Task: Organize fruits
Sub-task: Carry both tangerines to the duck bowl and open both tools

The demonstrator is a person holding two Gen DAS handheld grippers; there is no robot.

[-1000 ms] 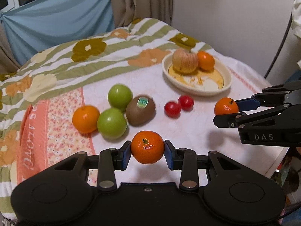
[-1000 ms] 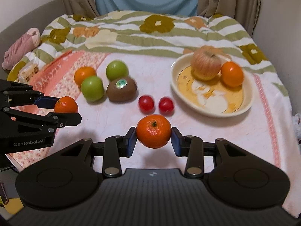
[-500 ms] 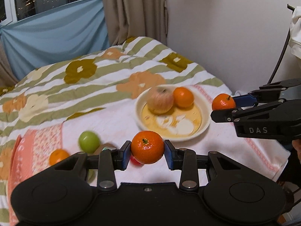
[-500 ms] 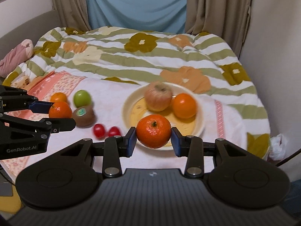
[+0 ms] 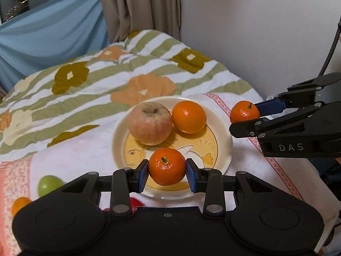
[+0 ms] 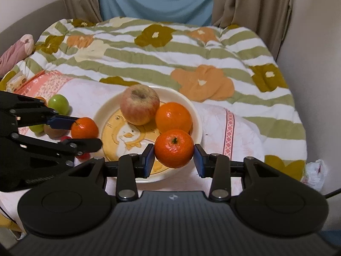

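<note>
Both grippers level over the plate, each clamping one mandarin.

The left gripper (image 5: 167, 176) points forward above the near rim of the plate (image 5: 223, 125), blue pads (image 5: 143, 176) pressed on both sides of the left mandarin (image 5: 166, 166); the right gripper (image 6: 173, 157) hangs above the plate's near right rim, closed the same way on the right mandarin (image 6: 174, 148) (stem up on both fruits). The plate is a shallow cream dish, glossy, with a yellow printed centre; in it an apple (image 5: 150, 123) with dull, mottled skin touches a smooth orange (image 5: 189, 117). It rests on a pale cloth (image 6: 245, 134) over a striped floral quilt (image 6: 170, 51). A green apple (image 6: 59, 104) lies well left of the plate, behind the left gripper's fingers.
</note>
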